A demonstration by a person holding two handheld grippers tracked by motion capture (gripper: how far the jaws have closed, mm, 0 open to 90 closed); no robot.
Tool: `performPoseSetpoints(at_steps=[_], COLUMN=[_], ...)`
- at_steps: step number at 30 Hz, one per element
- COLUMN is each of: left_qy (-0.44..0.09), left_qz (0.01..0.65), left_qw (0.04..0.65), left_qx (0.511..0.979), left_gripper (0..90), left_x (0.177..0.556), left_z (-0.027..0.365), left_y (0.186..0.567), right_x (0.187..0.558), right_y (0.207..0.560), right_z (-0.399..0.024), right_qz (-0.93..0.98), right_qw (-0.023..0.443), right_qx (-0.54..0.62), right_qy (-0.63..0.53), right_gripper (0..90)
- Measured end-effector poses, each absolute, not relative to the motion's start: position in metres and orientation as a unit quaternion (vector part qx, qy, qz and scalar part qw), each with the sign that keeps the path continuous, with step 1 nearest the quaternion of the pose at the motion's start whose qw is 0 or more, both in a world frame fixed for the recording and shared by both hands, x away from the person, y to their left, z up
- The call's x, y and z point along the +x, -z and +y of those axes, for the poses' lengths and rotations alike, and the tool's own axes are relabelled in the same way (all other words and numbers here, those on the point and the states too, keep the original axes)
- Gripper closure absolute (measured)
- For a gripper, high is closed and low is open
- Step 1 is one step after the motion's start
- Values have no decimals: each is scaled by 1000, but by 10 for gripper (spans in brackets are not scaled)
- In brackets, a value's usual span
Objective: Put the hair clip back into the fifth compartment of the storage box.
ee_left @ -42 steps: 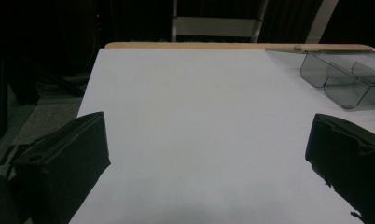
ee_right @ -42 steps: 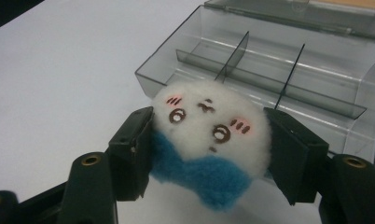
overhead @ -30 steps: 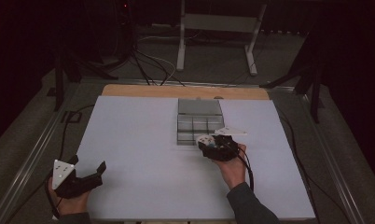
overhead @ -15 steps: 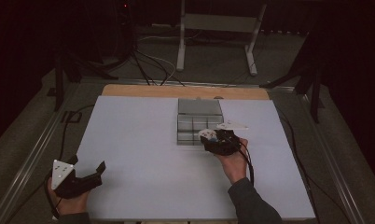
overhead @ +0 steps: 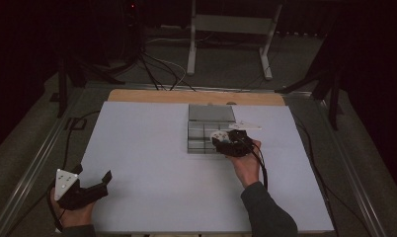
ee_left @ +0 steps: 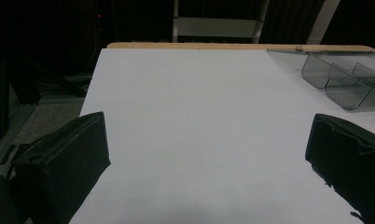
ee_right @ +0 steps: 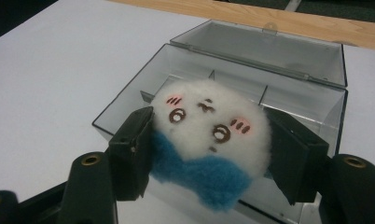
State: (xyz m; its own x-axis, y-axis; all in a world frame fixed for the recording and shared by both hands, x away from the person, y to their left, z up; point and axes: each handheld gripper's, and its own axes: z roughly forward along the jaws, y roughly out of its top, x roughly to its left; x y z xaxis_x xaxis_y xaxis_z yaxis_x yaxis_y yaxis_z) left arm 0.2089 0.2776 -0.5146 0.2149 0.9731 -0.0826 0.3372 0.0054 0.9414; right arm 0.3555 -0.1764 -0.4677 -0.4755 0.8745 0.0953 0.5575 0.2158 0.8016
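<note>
A small white plush toy (ee_right: 209, 126) with a drawn face and a blue lower part sits clamped between the jaws of my right gripper (ee_right: 213, 149). It hangs over the near compartments of a clear plastic divided box (ee_right: 297, 100) whose lid stands open at the back. In the high view the right gripper (overhead: 225, 140) with the plush toy (overhead: 218, 135) is at the box's (overhead: 202, 129) right front corner. My left gripper (overhead: 95, 185) rests near the table's front left, open, nothing between its jaws. Its own view has the gripper (ee_left: 209, 154) over bare white tabletop, the box (ee_left: 344, 79) far right.
The white table sheet (overhead: 147, 163) has a wooden strip (overhead: 152, 96) along its far edge. Cables (overhead: 157, 69) and a metal stand (overhead: 231, 29) lie on the dark floor beyond. Metal rails (overhead: 33, 163) run along both table sides.
My right gripper has carried the plush toy a little up and away from the person, closer over the box. The left gripper stays put.
</note>
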Motion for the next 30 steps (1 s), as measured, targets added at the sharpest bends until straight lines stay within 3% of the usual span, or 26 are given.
performPoseSetpoints(at_steps=[30], left_qy=[-336], left_qz=[528], left_qw=[473], left_qx=[620], left_gripper=[6], left_x=[209], left_z=[278], left_y=[515], right_x=[380], right_y=[480], right_z=[-173], right_qz=[757], right_qw=[181], right_qx=[482], right_qy=[-403], right_gripper=[361])
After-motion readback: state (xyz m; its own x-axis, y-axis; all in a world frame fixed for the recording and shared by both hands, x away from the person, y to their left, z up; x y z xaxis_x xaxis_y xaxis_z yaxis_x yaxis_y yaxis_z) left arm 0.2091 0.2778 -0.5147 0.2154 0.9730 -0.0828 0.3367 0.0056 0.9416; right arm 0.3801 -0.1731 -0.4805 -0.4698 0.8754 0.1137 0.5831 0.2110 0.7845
